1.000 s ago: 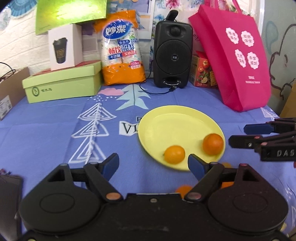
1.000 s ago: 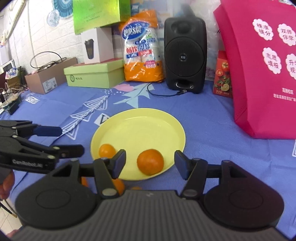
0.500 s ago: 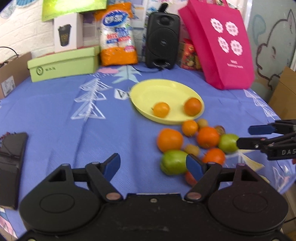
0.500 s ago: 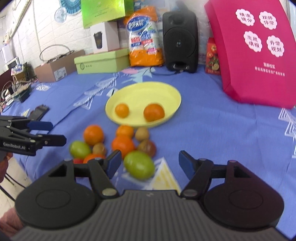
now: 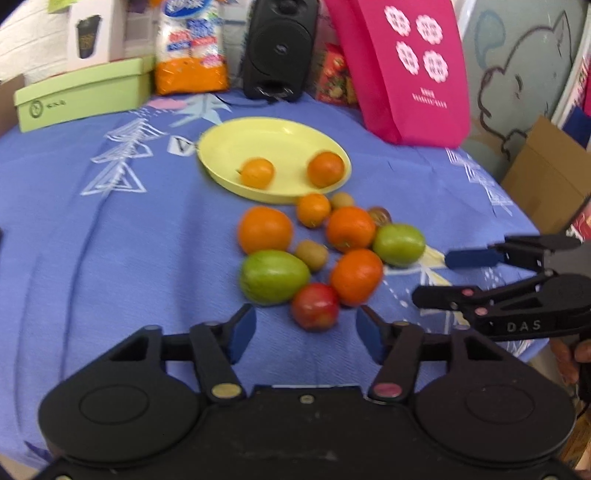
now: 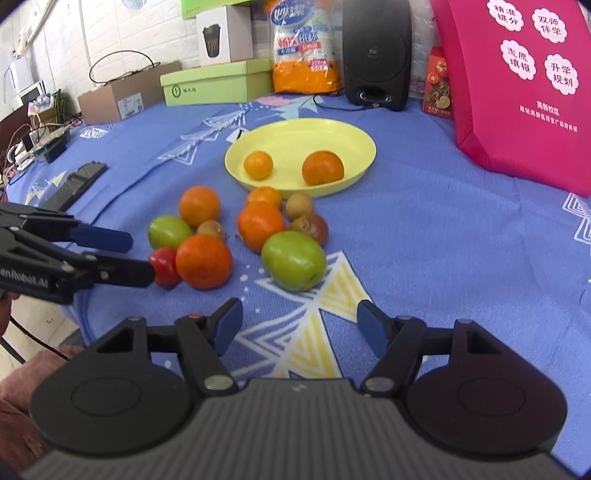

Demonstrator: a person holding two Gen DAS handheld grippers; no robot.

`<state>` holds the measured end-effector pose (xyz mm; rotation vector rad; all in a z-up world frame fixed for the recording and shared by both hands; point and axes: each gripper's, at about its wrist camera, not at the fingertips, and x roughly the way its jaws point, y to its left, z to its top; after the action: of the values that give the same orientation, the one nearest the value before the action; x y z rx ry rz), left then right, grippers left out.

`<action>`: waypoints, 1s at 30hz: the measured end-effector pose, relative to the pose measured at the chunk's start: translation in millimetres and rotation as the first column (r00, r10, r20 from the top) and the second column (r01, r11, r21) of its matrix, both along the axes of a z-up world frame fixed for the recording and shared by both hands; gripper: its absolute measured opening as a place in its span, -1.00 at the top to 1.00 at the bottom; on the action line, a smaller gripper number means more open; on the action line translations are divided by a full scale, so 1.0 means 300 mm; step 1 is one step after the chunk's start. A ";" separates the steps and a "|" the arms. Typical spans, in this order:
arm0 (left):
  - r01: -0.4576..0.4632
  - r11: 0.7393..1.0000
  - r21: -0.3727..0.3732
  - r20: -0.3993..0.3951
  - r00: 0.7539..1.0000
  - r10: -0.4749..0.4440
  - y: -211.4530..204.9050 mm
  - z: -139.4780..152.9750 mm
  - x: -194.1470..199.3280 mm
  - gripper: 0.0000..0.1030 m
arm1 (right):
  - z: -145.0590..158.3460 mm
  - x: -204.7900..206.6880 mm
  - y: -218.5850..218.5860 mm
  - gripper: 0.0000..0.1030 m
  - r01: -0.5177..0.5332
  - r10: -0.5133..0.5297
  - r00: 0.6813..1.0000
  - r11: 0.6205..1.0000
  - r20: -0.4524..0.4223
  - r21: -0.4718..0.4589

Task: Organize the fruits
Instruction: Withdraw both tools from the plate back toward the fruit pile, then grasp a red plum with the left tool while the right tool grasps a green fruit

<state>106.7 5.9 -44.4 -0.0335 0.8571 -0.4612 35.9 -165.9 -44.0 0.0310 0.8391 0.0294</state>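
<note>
A yellow plate (image 5: 280, 136) (image 6: 351, 136) on the blue cloth holds two oranges (image 5: 256, 172) (image 6: 322, 168). In front of it lies a cluster of loose fruit: oranges (image 5: 265, 229) (image 6: 203, 261), green fruits (image 5: 273, 276) (image 6: 294, 260), kiwis (image 5: 311, 254) and a red apple (image 5: 315, 305) (image 6: 164, 266). My left gripper (image 5: 306, 334) is open and empty just before the red apple. My right gripper (image 6: 299, 328) is open and empty, a little short of the green fruit. Each gripper shows in the other's view, the right one (image 5: 439, 278) and the left one (image 6: 138, 254).
At the back stand a black speaker (image 5: 279, 48), a pink bag (image 5: 406, 66), an orange packet (image 5: 190, 48), a green box (image 5: 81, 92) and a white box (image 6: 223, 35). A black device (image 6: 77, 181) lies at the left. The table edge runs near both grippers.
Both grippers have pulled back and up from the plate, so the loose fruit cluster has come into view. Both stay open. No fruit has moved.
</note>
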 end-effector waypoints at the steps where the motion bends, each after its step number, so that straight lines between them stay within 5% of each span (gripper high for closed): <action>1: 0.010 1.000 0.004 -0.009 1.000 -0.009 -0.011 -0.008 0.001 -0.02 | -0.004 0.003 0.003 -0.33 -0.005 0.005 1.000 1.000 -0.001 -0.009; 7: 0.027 0.999 0.030 -0.007 1.000 -0.027 -0.054 -0.034 -0.001 -0.02 | -0.021 0.046 0.020 -0.33 -0.045 0.046 0.999 0.993 0.007 -0.106; 18: 0.027 0.999 0.034 -0.009 1.000 -0.027 -0.060 -0.039 0.026 -0.01 | -0.046 0.137 0.018 -0.30 -0.085 0.085 0.996 0.994 0.005 -0.073; 22: 0.024 0.999 0.033 -0.010 1.000 -0.024 -0.058 -0.036 0.025 0.17 | -0.046 0.147 0.024 -0.02 -0.103 0.104 0.995 0.993 0.007 -0.057; 30: -0.009 0.999 -0.034 -0.041 0.999 0.007 -0.014 -0.035 0.040 0.42 | -0.040 0.134 0.029 0.17 -0.106 0.107 0.994 0.993 0.015 -0.057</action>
<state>118.8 1.5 -54.9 -0.0784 0.8889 -0.4692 76.3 -157.1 -55.9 -0.0668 0.8226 0.1065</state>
